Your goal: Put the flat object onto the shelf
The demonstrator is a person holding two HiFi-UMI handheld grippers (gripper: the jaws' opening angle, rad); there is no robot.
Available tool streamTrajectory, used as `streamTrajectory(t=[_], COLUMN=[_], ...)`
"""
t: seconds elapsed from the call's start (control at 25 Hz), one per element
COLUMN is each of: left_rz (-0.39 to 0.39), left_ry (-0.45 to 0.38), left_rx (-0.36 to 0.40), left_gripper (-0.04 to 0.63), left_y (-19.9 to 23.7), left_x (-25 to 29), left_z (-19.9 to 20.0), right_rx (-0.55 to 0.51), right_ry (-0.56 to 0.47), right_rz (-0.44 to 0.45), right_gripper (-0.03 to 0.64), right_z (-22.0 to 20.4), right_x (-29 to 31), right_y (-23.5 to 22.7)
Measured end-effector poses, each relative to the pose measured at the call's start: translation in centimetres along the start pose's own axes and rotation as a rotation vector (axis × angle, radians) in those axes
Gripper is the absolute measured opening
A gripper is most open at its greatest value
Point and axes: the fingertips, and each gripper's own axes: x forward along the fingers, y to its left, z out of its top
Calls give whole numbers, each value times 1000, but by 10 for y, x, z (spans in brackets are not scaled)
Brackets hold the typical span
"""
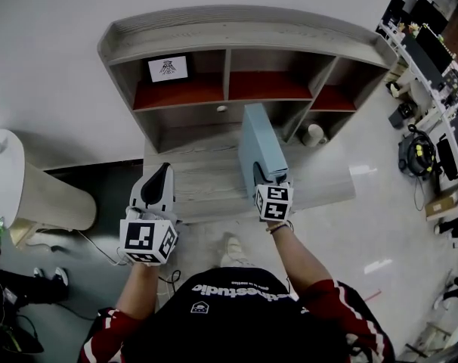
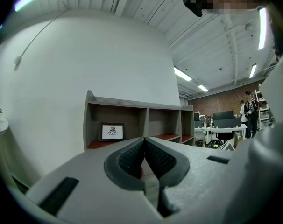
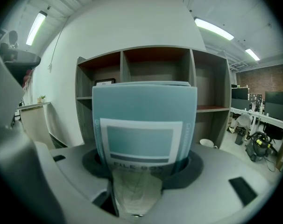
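Observation:
A flat light-blue file box (image 1: 259, 141) stands upright on edge above the grey wooden ledge (image 1: 206, 184) of the shelf unit (image 1: 236, 74). My right gripper (image 1: 267, 178) is shut on the box's near end; in the right gripper view the labelled spine of the box (image 3: 144, 125) fills the space between the jaws. My left gripper (image 1: 159, 181) is held over the ledge's left part, shut with nothing in it; its dark pads (image 2: 145, 158) meet. The shelf has red-floored upper compartments.
A small framed picture (image 1: 168, 69) stands in the upper left compartment. A white cup (image 1: 314, 134) sits in the lower right compartment. A round white table (image 1: 32, 191) is to the left. Desks with equipment (image 1: 433, 66) line the right side.

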Motion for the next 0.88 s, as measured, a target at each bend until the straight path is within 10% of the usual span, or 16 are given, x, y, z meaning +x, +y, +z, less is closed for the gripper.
streamTrajectory(t=[0.88], left_rz=[69], left_ry=[27], left_rx=[4], left_gripper=[6], left_y=[27], left_x=[28], left_z=[-5], right_rx=[5], right_ry=[-23], right_rz=[-71], right_gripper=[272], right_z=[12], right_x=[84], right_y=[-2])
